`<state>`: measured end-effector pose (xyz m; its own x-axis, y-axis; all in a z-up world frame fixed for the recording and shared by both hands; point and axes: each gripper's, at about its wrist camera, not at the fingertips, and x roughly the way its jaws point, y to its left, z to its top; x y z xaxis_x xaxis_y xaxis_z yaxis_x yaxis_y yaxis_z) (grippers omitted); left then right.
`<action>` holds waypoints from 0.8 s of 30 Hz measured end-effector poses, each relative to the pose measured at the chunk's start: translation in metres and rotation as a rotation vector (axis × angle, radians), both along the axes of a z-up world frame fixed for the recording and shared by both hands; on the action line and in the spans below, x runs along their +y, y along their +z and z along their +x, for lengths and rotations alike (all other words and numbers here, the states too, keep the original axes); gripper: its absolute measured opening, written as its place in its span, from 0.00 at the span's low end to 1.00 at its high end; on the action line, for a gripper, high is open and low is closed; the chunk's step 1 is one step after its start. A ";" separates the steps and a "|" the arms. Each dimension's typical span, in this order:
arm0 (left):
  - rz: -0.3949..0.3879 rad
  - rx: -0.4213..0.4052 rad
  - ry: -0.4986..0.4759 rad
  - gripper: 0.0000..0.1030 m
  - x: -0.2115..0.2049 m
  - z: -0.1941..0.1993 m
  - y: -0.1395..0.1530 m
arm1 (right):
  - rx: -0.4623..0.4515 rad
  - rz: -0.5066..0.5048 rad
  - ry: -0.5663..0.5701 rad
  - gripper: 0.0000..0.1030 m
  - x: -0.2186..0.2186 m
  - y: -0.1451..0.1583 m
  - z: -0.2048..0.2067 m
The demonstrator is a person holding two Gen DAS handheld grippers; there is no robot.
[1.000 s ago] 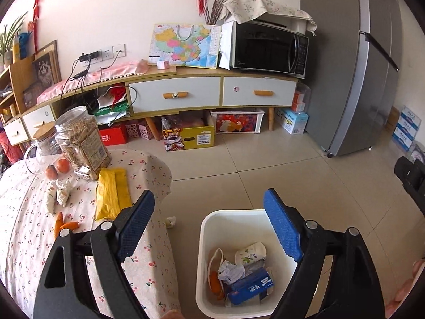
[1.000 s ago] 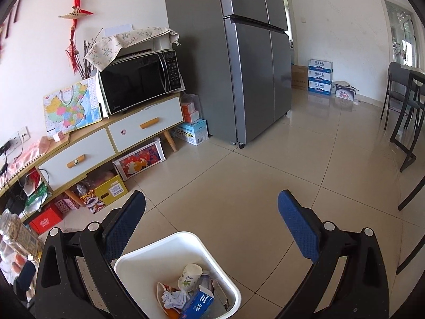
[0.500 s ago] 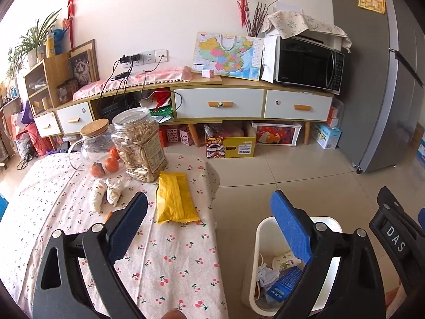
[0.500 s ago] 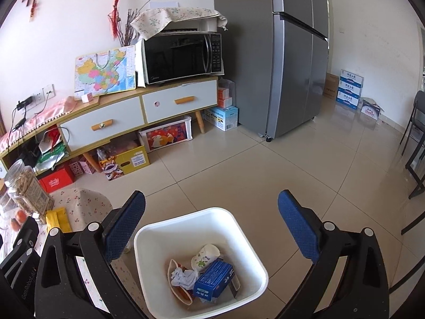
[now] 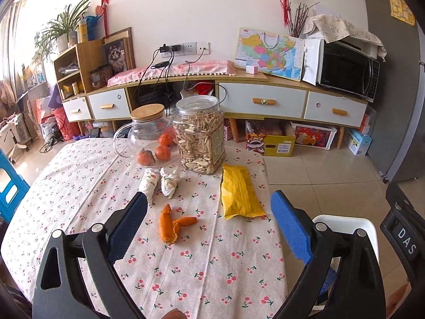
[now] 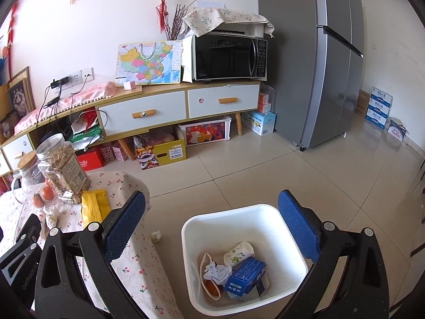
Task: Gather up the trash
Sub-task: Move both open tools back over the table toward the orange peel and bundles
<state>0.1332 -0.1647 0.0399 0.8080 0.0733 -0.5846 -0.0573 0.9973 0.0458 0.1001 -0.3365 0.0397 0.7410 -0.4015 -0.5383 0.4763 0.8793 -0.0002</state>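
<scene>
My left gripper (image 5: 209, 228) is open and empty above the cherry-print tablecloth (image 5: 79, 186). Between its fingers lies an orange peel (image 5: 171, 224). Beyond it are two crumpled tissues (image 5: 160, 182) and a yellow packet (image 5: 239, 195). My right gripper (image 6: 212, 226) is open and empty above the white trash bin (image 6: 268, 210) on the floor. The bin holds a blue box (image 6: 245, 275), a paper cup (image 6: 237, 252), crumpled paper and orange peel. A small paper scrap (image 6: 156, 236) lies on the floor beside the table.
A seed jar (image 5: 199, 138) and a glass pitcher with oranges (image 5: 148, 138) stand at the table's far side. A long cabinet (image 5: 239, 101) with a microwave (image 6: 228, 55) lines the wall. A grey fridge (image 6: 313, 53) stands at the right.
My left gripper has swung left from over the bin to over the table, bringing the peel and tissues into view. My right gripper has turned left and down toward the bin.
</scene>
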 end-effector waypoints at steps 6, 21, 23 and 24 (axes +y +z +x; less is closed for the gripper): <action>0.003 0.001 0.060 0.89 0.030 0.001 -0.001 | 0.018 -0.008 0.070 0.93 0.030 -0.004 0.011; 0.014 0.037 0.198 0.90 0.108 0.007 -0.019 | 0.095 -0.033 0.233 0.93 0.107 -0.023 0.042; 0.016 0.042 0.215 0.90 0.119 0.009 -0.021 | 0.114 -0.034 0.254 0.93 0.117 -0.028 0.047; 0.018 0.046 0.222 0.90 0.125 0.009 -0.023 | 0.125 -0.030 0.265 0.93 0.122 -0.031 0.050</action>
